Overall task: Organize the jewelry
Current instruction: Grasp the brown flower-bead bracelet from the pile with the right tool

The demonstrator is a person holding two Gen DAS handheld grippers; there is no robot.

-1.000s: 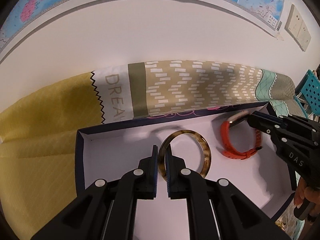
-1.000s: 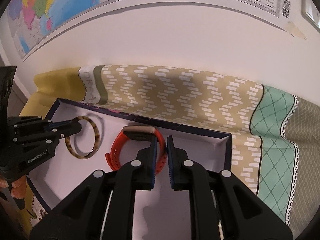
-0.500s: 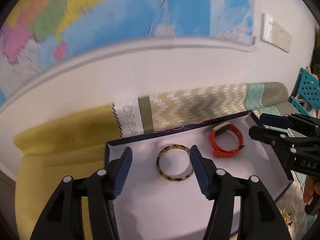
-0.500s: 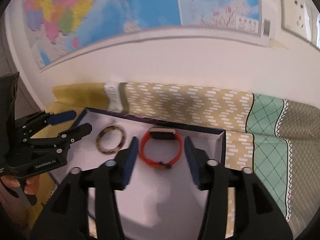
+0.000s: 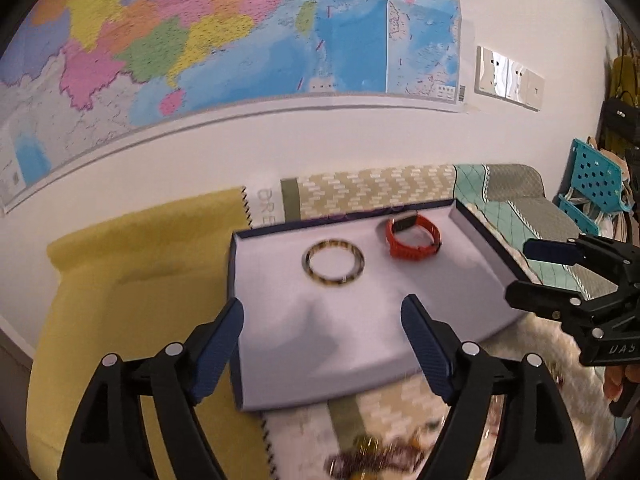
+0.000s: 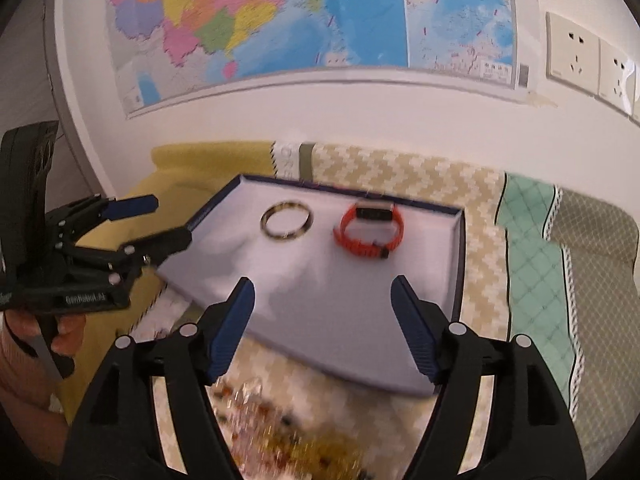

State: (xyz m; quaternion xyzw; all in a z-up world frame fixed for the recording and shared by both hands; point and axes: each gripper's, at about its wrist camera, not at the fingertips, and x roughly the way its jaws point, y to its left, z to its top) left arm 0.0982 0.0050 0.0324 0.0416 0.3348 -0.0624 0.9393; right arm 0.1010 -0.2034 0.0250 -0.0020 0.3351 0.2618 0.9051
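A tortoiseshell bangle (image 5: 332, 283) (image 6: 286, 239) and an orange watch band (image 5: 404, 252) (image 6: 348, 240) lie side by side at the far end of a shallow white box with dark walls (image 5: 360, 340) (image 6: 340, 312). My left gripper (image 5: 322, 306) (image 6: 172, 219) hovers over the box's near left part. Its jaws are opening with nothing between them. My right gripper (image 6: 322, 284) (image 5: 520, 271) hangs over the near right part, its jaws also opening on nothing. A blurred heap of loose jewelry (image 5: 380, 456) (image 6: 272, 432) lies on the cloth in front of the box.
The box rests on a patchwork tablecloth, yellow (image 5: 120, 280) at the left, chevron and teal (image 6: 532, 264) at the right. A wall with a map (image 5: 240, 40) and sockets (image 6: 576, 56) stands close behind. A blue perforated basket (image 5: 592, 184) sits far right. A hand (image 6: 60, 332) holds the left gripper.
Both grippers were shut, the left on the bangle and the right on the orange band. They have let go, opened wide and drawn back and up from the box.
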